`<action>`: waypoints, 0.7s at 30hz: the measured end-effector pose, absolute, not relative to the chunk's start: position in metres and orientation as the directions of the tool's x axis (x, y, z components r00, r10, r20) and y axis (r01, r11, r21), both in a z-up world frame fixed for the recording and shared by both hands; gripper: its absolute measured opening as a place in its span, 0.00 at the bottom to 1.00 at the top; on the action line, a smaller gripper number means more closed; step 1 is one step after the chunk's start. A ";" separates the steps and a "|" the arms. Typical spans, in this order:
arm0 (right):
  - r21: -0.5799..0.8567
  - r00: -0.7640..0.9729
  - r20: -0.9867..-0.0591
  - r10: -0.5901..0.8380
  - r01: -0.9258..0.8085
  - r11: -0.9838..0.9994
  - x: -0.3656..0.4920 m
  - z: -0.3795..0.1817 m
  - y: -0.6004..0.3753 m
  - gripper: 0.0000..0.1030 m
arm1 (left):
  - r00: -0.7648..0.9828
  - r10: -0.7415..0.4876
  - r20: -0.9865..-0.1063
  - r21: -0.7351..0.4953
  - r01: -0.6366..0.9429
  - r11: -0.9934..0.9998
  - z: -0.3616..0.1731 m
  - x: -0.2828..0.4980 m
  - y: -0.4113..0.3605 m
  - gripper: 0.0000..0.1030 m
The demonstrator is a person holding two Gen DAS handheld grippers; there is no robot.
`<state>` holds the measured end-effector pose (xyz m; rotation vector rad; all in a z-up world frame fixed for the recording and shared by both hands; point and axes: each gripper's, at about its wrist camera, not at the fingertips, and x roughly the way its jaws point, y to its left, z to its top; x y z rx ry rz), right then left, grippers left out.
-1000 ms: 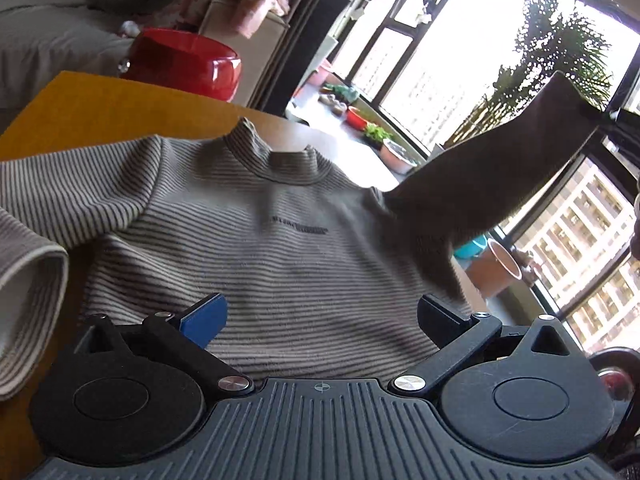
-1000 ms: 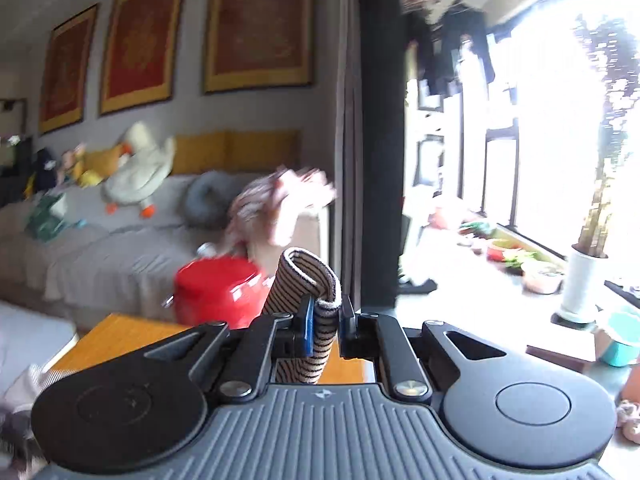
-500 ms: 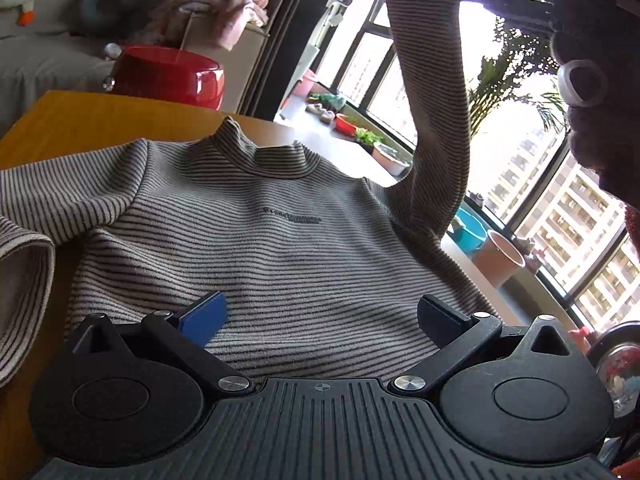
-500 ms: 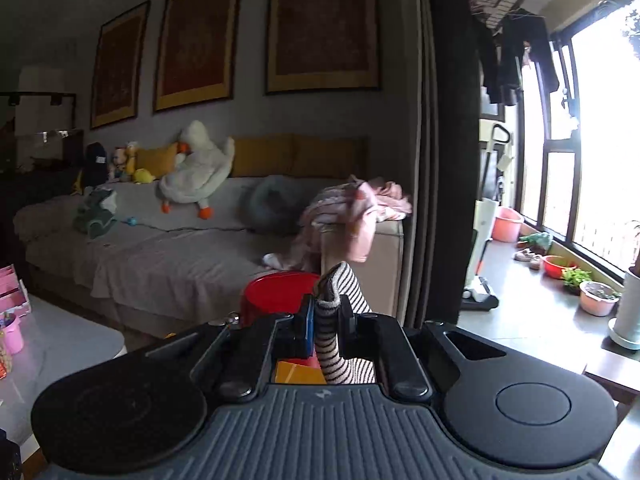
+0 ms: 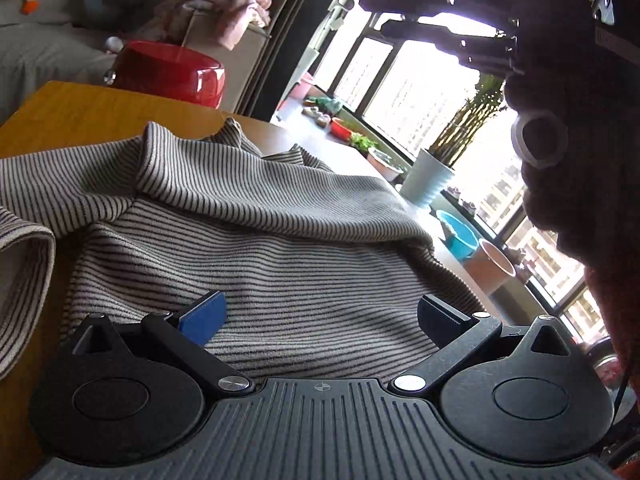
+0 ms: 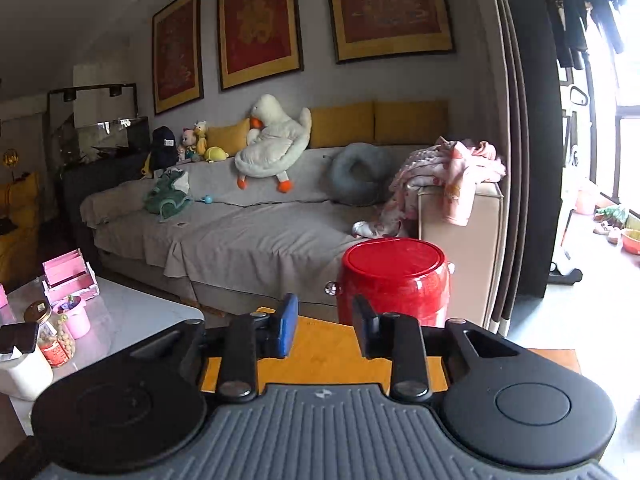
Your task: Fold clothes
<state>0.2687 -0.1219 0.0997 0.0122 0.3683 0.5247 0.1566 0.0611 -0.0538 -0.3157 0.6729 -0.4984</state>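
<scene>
A grey striped long-sleeve shirt [image 5: 288, 264] lies face up on the wooden table [image 5: 80, 116]. Its right sleeve [image 5: 256, 184] lies folded across the chest, pointing left. The left sleeve's cuff [image 5: 24, 280] lies at the left edge. My left gripper [image 5: 320, 316] is open and empty, low over the shirt's hem. My right gripper [image 6: 324, 330] is open and empty above the table's far part; the shirt does not show in the right wrist view. The right gripper's body shows dark at the top right of the left wrist view [image 5: 480, 8].
A red stool [image 6: 394, 276] stands beyond the table's far edge, also in the left wrist view [image 5: 168, 76]. A grey sofa [image 6: 248, 232] with toys and pink clothes lies behind. A white side table [image 6: 120, 320] with jars is left. Plant pots [image 5: 428, 180] stand by the window.
My right gripper carried the right sleeve up and over the chest, then opened and let it go. The sleeve now lies across the shirt. My left gripper stayed put.
</scene>
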 end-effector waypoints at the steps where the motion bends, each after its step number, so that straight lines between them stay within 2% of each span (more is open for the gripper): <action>1: 0.122 0.804 -0.355 0.478 -0.467 0.876 0.271 0.094 -0.131 0.31 | 0.672 -0.529 -0.517 -0.424 0.336 0.841 -0.053 0.157 0.060 1.00; 7: 0.318 0.754 -0.507 0.417 -0.286 0.904 0.273 0.017 -0.193 0.39 | 0.680 -0.456 -0.574 -0.307 0.338 0.890 -0.050 0.154 0.040 1.00; 9: 0.380 0.722 -0.573 0.388 -0.185 0.906 0.274 -0.017 -0.212 0.39 | 0.687 -0.408 -0.601 -0.240 0.332 0.912 -0.048 0.152 0.031 1.00; 10: 0.419 0.712 -0.581 0.395 -0.155 0.895 0.273 -0.033 -0.223 0.34 | 0.696 -0.373 -0.614 -0.197 0.322 0.926 -0.047 0.149 0.027 1.00; 12: 0.471 0.735 -0.516 0.440 -0.185 0.862 0.262 -0.045 -0.236 0.35 | 0.727 -0.304 -0.615 -0.108 0.305 0.946 -0.040 0.139 0.021 0.99; 14: 0.493 0.747 -0.483 0.456 -0.199 0.847 0.258 -0.048 -0.242 0.36 | 0.776 -0.233 -0.587 0.002 0.289 0.957 -0.028 0.125 0.019 0.94; 16: 0.501 0.749 -0.467 0.470 -0.213 0.839 0.257 -0.050 -0.243 0.41 | 0.824 -0.146 -0.548 0.128 0.254 0.959 -0.015 0.111 0.022 0.80; 19: 0.506 0.748 -0.448 0.490 -0.239 0.829 0.254 -0.051 -0.245 0.50 | 0.845 -0.031 -0.534 0.241 0.187 0.952 -0.004 0.104 0.042 0.74; 21: 0.501 0.749 -0.441 0.494 -0.251 0.828 0.252 -0.048 -0.245 0.52 | 0.839 0.041 -0.543 0.293 0.143 0.945 -0.002 0.105 0.061 0.63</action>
